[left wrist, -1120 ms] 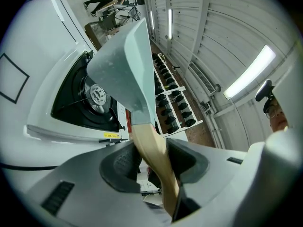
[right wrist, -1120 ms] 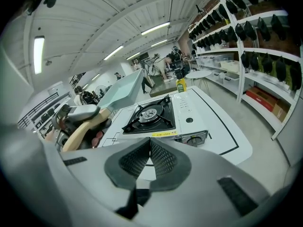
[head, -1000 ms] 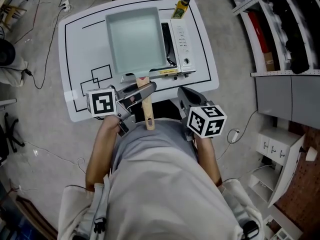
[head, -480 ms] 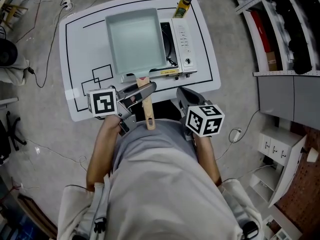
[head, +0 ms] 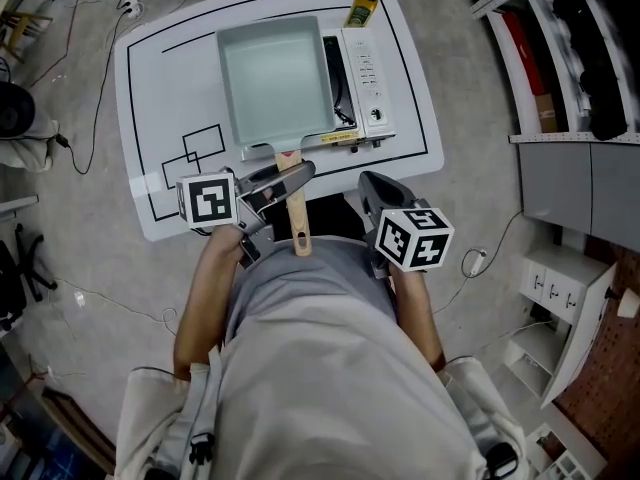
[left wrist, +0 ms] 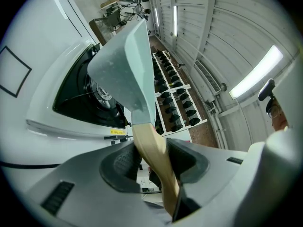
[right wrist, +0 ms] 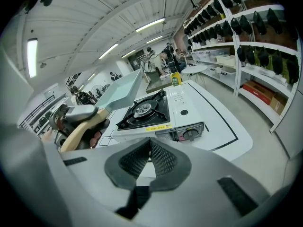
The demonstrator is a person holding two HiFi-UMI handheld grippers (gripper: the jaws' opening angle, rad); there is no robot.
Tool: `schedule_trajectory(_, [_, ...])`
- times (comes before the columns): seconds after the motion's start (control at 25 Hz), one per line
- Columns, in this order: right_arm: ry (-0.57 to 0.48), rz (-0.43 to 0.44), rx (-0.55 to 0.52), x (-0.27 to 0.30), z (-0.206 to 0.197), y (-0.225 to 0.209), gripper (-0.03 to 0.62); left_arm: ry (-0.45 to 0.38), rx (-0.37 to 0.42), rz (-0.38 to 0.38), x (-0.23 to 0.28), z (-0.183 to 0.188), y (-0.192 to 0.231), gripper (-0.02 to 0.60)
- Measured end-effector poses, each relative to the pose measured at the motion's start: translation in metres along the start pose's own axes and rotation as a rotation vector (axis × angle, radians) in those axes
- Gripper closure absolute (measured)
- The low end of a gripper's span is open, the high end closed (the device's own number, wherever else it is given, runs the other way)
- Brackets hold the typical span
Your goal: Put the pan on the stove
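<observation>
A pale teal square pan [head: 275, 78] with a wooden handle [head: 296, 203] hangs tilted in the air over the left part of the white gas stove [head: 362, 78]. My left gripper [head: 285, 181] is shut on the handle. In the left gripper view the handle [left wrist: 154, 155] sits pressed between the two pads, and the pan [left wrist: 125, 65] rises above the black burner [left wrist: 90, 91]. My right gripper [head: 372, 190] stays near the table's front edge, shut with nothing in it. In the right gripper view its pads [right wrist: 163, 161] meet, and the burner [right wrist: 143, 109] lies ahead.
The stove stands on a white table [head: 165, 88] marked with black lines. An oil bottle [head: 364, 1] stands at the stove's far end. Shelves [right wrist: 246, 46] run along the right side. Cables lie on the floor to the left.
</observation>
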State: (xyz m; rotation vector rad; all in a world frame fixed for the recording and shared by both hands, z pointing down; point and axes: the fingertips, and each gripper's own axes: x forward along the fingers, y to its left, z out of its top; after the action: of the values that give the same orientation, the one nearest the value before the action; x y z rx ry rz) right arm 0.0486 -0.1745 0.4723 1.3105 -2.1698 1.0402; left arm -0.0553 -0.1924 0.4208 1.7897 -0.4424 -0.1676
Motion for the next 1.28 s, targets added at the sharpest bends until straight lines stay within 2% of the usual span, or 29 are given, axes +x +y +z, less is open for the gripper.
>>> schedule_trajectory(0.2, [-0.007,-0.023,0.014,-0.002,-0.001,-0.003,0.585,0.019,0.010,0.026,-0.001,-0.002,0.006,0.414])
schedule_trajectory(0.44, [0.006,-0.030,0.015,-0.002,-0.002,-0.008,0.585,0.020,-0.006,0.018,0.004,-0.001,0.013,0.416])
schedule_trajectory(0.84, [0.031,-0.037,0.017,0.004,0.000,-0.018,0.583,0.010,-0.065,-0.031,0.017,0.004,0.019,0.414])
schedule_trajectory(1.28, [0.045,-0.044,0.022,0.006,0.004,-0.031,0.584,0.023,-0.087,-0.004,0.029,0.006,0.033,0.414])
